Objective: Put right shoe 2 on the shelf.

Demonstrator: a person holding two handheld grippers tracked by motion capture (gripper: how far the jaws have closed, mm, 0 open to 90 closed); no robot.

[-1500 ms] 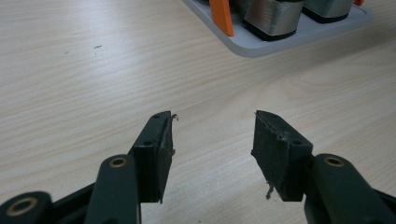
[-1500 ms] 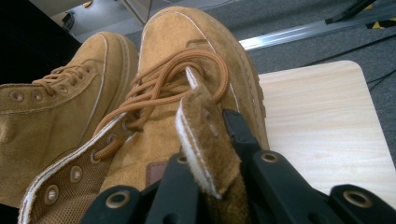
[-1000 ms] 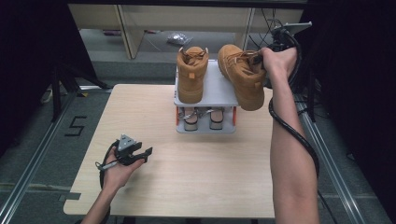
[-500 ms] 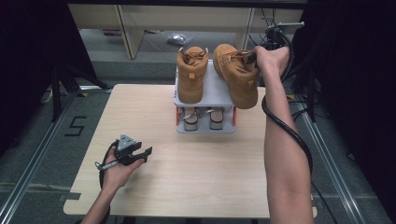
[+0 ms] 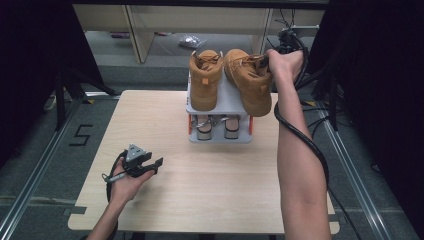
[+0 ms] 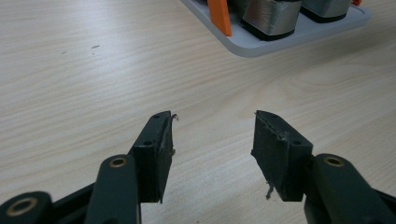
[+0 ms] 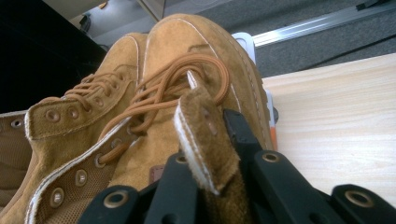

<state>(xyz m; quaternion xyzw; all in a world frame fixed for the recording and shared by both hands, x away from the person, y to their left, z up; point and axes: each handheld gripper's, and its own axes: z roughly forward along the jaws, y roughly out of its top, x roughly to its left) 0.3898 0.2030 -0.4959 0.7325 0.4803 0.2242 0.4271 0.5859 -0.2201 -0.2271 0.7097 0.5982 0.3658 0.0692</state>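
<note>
Up on the grey rack (image 5: 220, 97), beside its twin (image 5: 205, 80): right boot (image 5: 248, 80), tongue pinched in right gripper (image 7: 210, 154) fingers. Soft suede, hefty, floppy there; better gripping the collar. Left gripper (image 6: 212, 140) gaping, empty.

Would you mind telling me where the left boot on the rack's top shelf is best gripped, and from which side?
Probably the raised collar or tongue of the left boot, from above: it stands upright with its opening facing up, a thin edge the jaws can pinch.
</note>
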